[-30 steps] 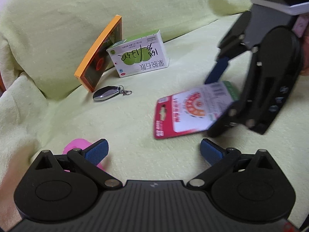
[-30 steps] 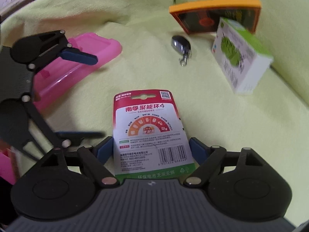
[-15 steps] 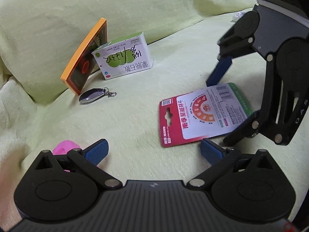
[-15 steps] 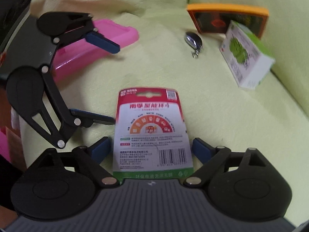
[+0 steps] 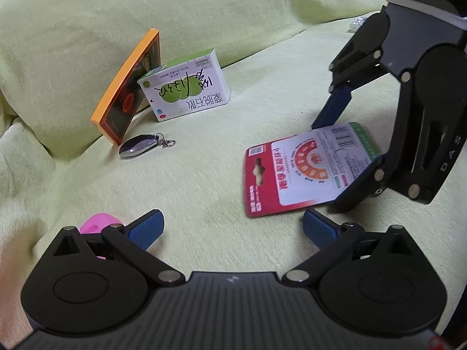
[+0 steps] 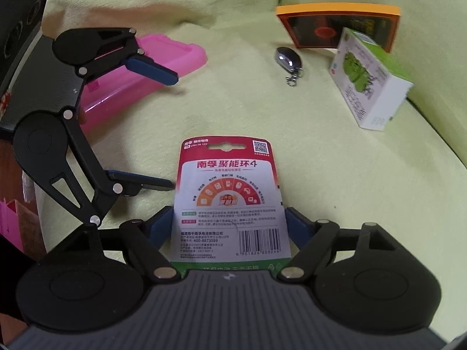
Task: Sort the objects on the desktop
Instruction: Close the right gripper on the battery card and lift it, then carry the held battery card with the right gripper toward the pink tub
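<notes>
A red and white battery card (image 6: 230,201) sits between my right gripper's (image 6: 229,224) blue fingers, which press on its two long edges. From the left wrist view the same card (image 5: 306,169) hangs just above the cloth in the right gripper (image 5: 344,151). My left gripper (image 5: 232,227) is open and holds nothing, its right fingertip close to the card's near edge. In the right wrist view the left gripper (image 6: 173,132) stands left of the card, in front of a pink tray (image 6: 175,58).
An orange box (image 5: 128,87) leans on the yellow-green cushion, with a white and green medicine box (image 5: 186,87) against it. A silver key fob (image 5: 140,145) lies in front of them. The pink tray's corner (image 5: 96,224) shows behind my left finger.
The right gripper has carried the battery card closer to the left gripper and the pink tray. The left gripper has stayed open and shifted only slightly.
</notes>
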The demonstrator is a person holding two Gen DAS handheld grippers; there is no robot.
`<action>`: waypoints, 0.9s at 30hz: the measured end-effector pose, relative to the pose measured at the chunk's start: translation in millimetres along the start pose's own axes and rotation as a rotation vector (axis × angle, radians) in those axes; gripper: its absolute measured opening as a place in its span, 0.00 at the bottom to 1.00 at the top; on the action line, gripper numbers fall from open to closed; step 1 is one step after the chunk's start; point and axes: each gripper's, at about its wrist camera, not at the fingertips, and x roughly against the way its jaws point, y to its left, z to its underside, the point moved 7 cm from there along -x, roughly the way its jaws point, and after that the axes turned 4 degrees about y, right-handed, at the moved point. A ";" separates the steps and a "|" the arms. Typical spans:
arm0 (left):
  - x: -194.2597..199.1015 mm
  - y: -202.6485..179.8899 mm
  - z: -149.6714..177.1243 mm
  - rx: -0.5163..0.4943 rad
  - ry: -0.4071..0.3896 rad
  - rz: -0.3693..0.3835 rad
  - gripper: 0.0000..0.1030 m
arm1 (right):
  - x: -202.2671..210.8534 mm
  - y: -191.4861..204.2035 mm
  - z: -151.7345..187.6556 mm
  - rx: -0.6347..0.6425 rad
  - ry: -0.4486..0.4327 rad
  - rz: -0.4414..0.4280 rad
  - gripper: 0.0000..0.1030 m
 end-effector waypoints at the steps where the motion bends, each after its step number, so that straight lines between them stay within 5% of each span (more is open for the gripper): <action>1: 0.8 -0.4 0.1 0.001 -0.002 0.001 0.99 | 2.6 -1.7 0.7 -0.016 -0.009 0.002 0.76; 6: 4.3 -10.7 -3.5 -0.005 -0.028 0.071 0.97 | 27.1 -11.0 -9.4 -0.120 -0.095 -0.057 0.76; 10: 8.0 -23.2 -11.7 -0.023 -0.075 0.137 0.77 | 45.1 -10.3 -21.3 -0.203 -0.133 -0.186 0.76; 14: 17.7 -31.1 -24.2 -0.031 -0.162 0.159 0.71 | 46.4 -7.8 -25.1 -0.269 -0.125 -0.274 0.76; 27: 38.0 -47.1 -42.1 -0.081 -0.276 0.139 0.65 | 59.6 -6.3 -27.5 -0.259 -0.135 -0.230 0.76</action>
